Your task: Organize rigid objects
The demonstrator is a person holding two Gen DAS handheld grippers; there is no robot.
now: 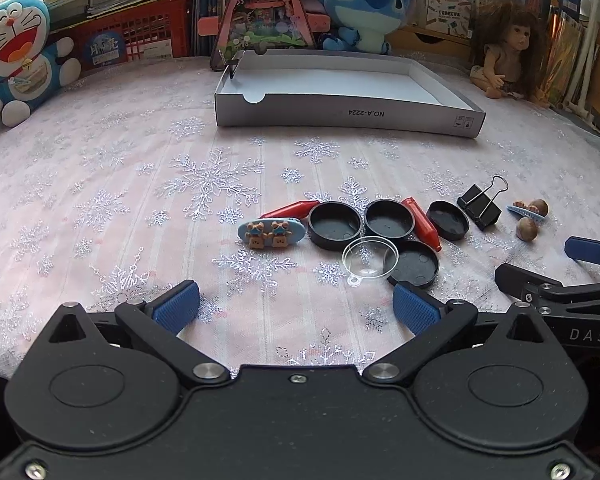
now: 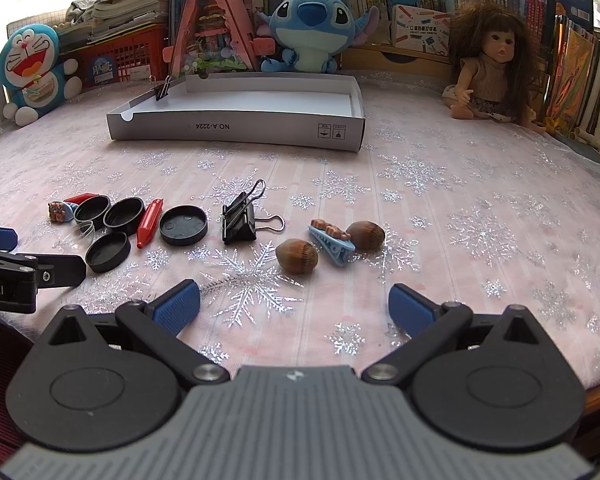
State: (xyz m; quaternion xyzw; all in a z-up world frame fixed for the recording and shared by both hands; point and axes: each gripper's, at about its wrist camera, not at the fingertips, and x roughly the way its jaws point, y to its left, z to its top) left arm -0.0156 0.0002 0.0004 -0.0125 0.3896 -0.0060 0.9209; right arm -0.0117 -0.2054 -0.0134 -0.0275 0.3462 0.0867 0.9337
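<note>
In the right wrist view the blue bear clip (image 2: 60, 211) at the far left of the row was half hidden behind a black lid (image 2: 93, 211), and the clear cup (image 2: 85, 231) was hard to make out against the cloth. Only a corner of the small binder clip (image 2: 163, 89) on the grey box (image 2: 236, 130) wall showed clearly.

The left hand-held gripper (image 1: 296, 304) hung above the desk (image 1: 100, 200) with its fingers spread wide and holding nothing; the clear cup and the black lids lay just ahead of it, slightly toward its right finger. The right hand-held gripper (image 2: 294, 304) was likewise spread and empty, with two acorns (image 2: 297, 254) and a blue toothed clip (image 2: 332, 242) just ahead and the large binder clip (image 2: 240, 222) ahead to its left. The box stood well beyond both.
</note>
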